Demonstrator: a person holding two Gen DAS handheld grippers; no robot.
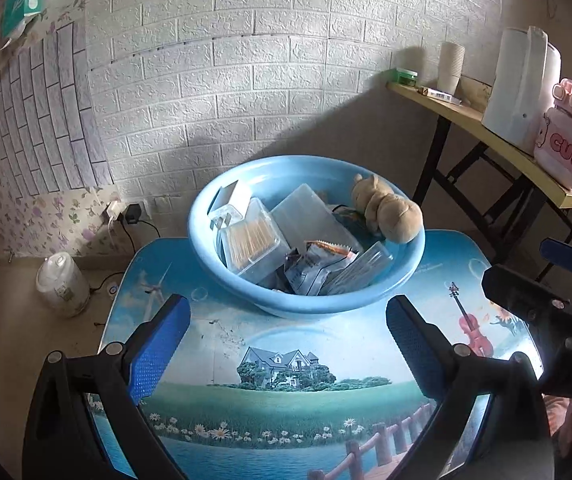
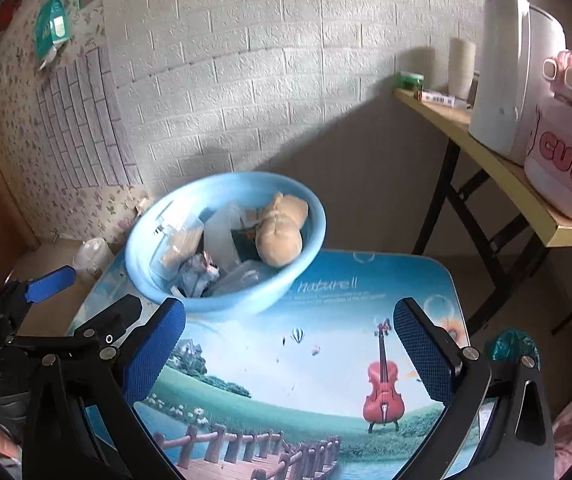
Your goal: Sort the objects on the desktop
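Note:
A light blue basin [image 1: 205,236] stands at the far side of a small table with a printed landscape top [image 1: 286,344]. In it lie a tan plush toy [image 1: 390,210], a clear box of cotton swabs [image 1: 251,246], a white charger plug [image 1: 227,204], clear plastic boxes [image 1: 310,216] and snack packets [image 1: 318,266]. My left gripper [image 1: 286,340] is open and empty above the table, just short of the basin. My right gripper [image 2: 290,354] is open and empty over the table's right part; the basin [image 2: 306,252] with the plush toy [image 2: 279,228] lies ahead to its left.
A wooden side table [image 1: 498,136] at the right holds a white appliance [image 1: 520,88], a pink bottle [image 1: 566,140], paper cups [image 1: 450,68] and a green tub [image 1: 406,76]. A white jug [image 1: 61,284] and wall plugs [image 1: 125,214] are at floor level on the left.

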